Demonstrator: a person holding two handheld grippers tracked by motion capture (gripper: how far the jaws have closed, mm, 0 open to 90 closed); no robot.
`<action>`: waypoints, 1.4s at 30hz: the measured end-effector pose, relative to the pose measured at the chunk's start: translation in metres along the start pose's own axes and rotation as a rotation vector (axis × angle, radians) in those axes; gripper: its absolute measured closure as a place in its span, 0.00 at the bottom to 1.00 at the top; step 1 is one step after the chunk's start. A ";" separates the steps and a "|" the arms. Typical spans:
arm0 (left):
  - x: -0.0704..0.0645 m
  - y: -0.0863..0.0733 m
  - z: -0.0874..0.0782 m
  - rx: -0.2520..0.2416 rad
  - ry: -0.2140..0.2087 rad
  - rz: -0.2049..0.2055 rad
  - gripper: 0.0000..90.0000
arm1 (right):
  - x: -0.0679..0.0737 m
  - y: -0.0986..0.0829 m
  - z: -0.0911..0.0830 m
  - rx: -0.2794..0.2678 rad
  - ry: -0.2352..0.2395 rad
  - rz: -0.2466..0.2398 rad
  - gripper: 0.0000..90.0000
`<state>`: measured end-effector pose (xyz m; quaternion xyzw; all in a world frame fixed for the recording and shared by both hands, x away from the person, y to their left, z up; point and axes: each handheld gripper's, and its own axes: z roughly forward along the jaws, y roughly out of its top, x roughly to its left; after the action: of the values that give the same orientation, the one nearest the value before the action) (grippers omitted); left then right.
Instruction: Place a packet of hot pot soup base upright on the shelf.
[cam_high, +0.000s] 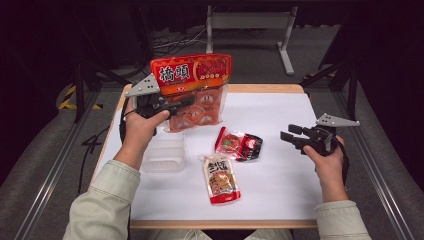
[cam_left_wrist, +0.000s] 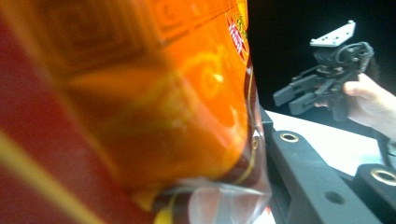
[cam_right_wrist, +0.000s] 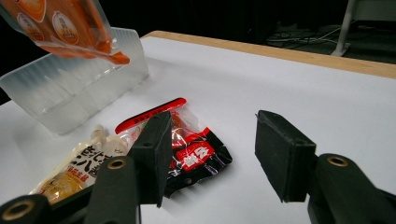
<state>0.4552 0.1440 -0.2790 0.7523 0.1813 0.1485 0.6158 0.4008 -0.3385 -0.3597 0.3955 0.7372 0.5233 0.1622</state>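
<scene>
1. The left claw (cam_high: 176, 106) is clenching the large orange-red plastic bag of wrapped sachets (cam_high: 192, 90) near its middle and holding it up in the air above the far left part of the white table (cam_high: 280, 125). The bag is standing upright, its long axis running up and down, with its red header on top showing big white characters "橋頭".
2. A clear, frosted plastic tray (cam_high: 164, 152) is sitting on the table just below the bag.
3. A cream-and-red spouted pouch (cam_high: 220, 179) is lying flat near the table's middle, spout pointing away from the person; its writing is too small to read.
4. A red-and-black sachet (cam_high: 239, 144) is lying beside it.
5. The right claw (cam_high: 289, 136) is hovering released, jaws apart, holding nothing, pointing left toward the sachet.
</scene>
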 end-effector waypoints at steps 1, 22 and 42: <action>0.002 0.001 0.000 -0.004 0.009 0.002 0.79 | 0.000 0.000 0.000 0.000 0.000 0.000 0.51; 0.027 -0.006 -0.013 0.008 0.146 -0.025 0.79 | 0.000 -0.003 0.008 0.021 -0.032 -0.029 0.45; 0.047 -0.031 -0.025 -0.004 0.267 -0.076 0.79 | -0.001 -0.002 0.010 0.024 -0.002 0.008 0.47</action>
<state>0.4829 0.1927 -0.3040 0.7172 0.2899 0.2242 0.5927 0.4070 -0.3330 -0.3655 0.4010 0.7417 0.5144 0.1562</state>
